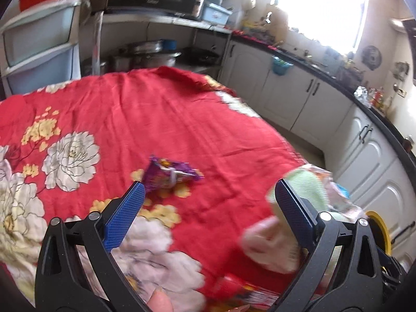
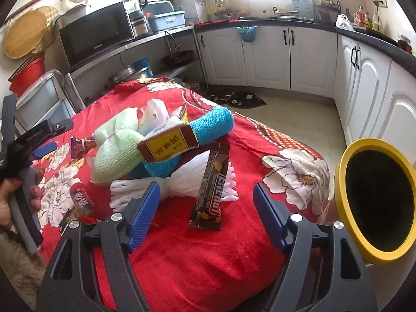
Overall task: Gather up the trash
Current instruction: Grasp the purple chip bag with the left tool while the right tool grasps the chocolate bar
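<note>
Both claws wide open, nothing held. Left claw (image 1: 208, 189) hung over the red flowered table (image 1: 161, 109), aimed at the purple wrapper (image 1: 169, 173) just ahead of its left finger, probably next to be picked. Right claw (image 2: 205, 195) lined up on the brown snack bar wrapper (image 2: 210, 182), propped against white crumpled paper (image 2: 187, 182). Yellow-rimmed bin (image 2: 374, 205) just beside the table's right edge, mouth facing in, likely to receive trash. Towels (image 2: 119, 150) piled with a boxed pack (image 2: 169, 144).
</note>
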### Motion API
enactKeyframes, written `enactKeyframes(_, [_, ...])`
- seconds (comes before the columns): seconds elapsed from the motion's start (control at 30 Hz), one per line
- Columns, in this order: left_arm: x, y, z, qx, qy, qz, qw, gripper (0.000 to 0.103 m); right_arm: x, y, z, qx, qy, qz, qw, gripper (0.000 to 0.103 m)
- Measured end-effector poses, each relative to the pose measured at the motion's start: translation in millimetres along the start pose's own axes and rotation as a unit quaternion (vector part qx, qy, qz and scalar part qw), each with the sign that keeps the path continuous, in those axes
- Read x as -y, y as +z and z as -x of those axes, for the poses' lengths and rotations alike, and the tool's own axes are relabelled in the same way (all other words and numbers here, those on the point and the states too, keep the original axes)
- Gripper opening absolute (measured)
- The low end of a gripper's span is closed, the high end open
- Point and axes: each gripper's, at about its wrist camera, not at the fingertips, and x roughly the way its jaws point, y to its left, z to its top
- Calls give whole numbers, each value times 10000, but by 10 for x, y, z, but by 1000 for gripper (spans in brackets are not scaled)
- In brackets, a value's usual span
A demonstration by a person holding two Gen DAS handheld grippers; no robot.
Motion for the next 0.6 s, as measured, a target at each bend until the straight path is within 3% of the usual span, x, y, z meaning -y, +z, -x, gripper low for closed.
enactKeyframes(0.23, [-326,62,-447,-343,347,216,9986,92,58,-44,-175,-208,52,-206,9996,63])
enactKeyframes(0.43, [-469,71,-717,-508,81,301,9982,92,140,-75,-217,-323,159,-432,9984,59])
enactKeyframes(0.53, [-501,43,-762,-586,-22,392,9975,78,182,-82,-233,-379,208,-521,9977,54])
enactKeyframes(0.6, [-521,38,-766,-598,-13,436,9973,61,191,-79,-245,-421,254,-561,9972,50])
